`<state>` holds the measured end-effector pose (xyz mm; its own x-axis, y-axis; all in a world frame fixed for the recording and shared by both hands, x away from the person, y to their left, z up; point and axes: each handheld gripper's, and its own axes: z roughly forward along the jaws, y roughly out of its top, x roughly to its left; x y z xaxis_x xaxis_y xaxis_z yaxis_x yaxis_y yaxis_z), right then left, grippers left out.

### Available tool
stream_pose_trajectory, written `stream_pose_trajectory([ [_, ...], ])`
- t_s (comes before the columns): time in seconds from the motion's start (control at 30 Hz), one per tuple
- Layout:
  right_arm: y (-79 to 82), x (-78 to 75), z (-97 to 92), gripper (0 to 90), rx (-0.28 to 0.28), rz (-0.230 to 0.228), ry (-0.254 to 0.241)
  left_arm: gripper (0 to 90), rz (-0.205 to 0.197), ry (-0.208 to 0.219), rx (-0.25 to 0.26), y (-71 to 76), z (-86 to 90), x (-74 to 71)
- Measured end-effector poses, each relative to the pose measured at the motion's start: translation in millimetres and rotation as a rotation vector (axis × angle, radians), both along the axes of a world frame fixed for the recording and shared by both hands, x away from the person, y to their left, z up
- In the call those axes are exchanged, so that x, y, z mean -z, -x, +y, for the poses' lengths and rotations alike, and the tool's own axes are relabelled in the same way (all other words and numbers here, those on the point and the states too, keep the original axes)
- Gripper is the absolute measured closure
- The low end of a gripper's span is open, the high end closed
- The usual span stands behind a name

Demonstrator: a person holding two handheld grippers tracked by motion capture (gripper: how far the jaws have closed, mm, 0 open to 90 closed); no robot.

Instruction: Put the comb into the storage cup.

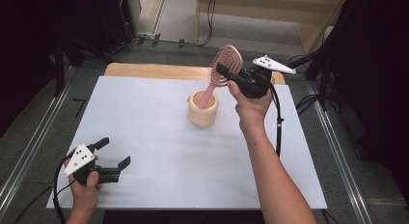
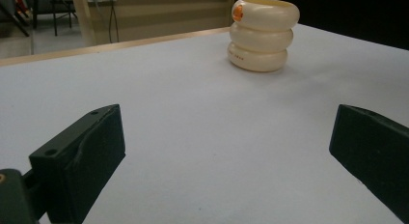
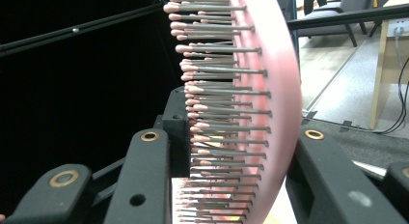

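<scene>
A pink hairbrush (image 1: pixel 226 60) stands tilted, its handle down inside a cream ringed cup (image 1: pixel 203 113) at the table's far middle. My right gripper (image 1: pixel 223 69) is shut on the brush head, one jaw on the bristle tips and the other on the smooth back. In the right gripper view the hairbrush (image 3: pixel 275 89) stands edge-on between the jaws of the right gripper (image 3: pixel 236 137). My left gripper (image 1: pixel 115 151) rests low at the near left, open and holding nothing. In the left gripper view the cup (image 2: pixel 263 33) lies far ahead of the left gripper (image 2: pixel 226 151).
A white table (image 1: pixel 144 127) carries the cup, with a wooden strip (image 1: pixel 154 70) along its far edge. Cables run from both grippers, and the floor beyond holds more cables and dark stands.
</scene>
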<state>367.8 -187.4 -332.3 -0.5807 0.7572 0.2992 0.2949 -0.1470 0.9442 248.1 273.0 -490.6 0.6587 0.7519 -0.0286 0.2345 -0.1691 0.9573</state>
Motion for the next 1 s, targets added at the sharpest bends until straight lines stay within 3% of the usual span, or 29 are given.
stream_pose_trajectory([
  [1.0, -20.6, 1.0, -4.3, 61.8, 0.036, 0.002, 0.006, 0.0, 0.002, 0.000, 0.005, 0.4, -0.3, -0.1],
])
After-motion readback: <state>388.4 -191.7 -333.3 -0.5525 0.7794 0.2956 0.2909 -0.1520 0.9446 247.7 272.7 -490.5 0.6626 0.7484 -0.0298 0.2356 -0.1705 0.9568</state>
